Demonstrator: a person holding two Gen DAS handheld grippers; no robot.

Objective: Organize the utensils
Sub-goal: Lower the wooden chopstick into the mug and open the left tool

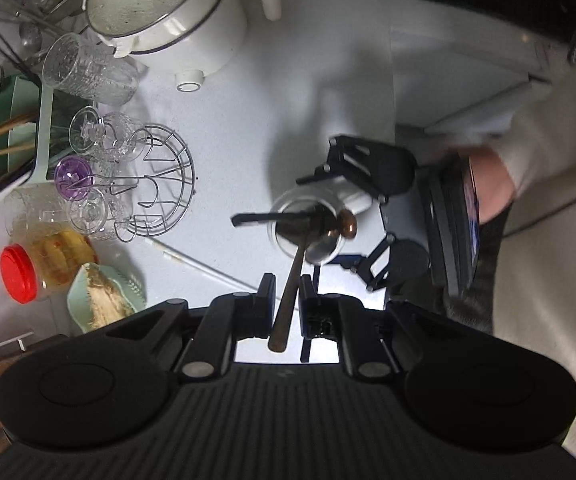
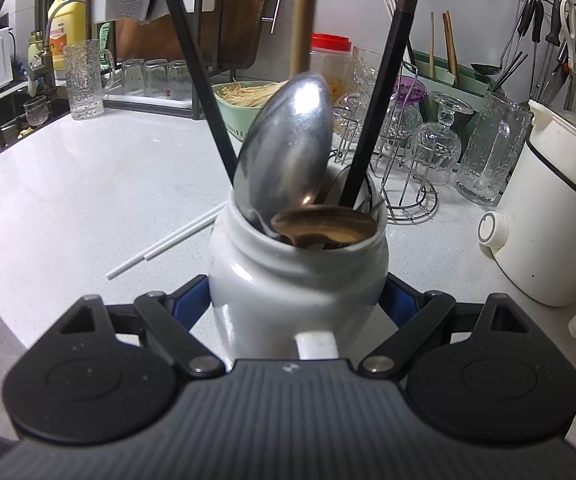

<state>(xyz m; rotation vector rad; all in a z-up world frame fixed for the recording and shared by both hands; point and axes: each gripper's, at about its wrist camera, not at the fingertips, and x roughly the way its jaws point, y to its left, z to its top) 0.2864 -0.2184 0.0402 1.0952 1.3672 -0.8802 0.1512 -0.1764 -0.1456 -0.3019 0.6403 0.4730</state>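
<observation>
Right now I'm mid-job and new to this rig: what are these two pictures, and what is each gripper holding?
There is no robot arm: a person carries a two-finger gripper in each hand, each with a fisheye camera looking along its fingers.

The left camera looks down at the white counter. Its left gripper is shut on the wooden handle of a spoon, whose bowl sits at the mouth of the white jar.

The right camera looks level across the counter. The right gripper clasps that jar, which holds the metal spoon, black chopsticks and a brown spoon.

Nearby: a wire rack with glasses, and a white pot.
</observation>
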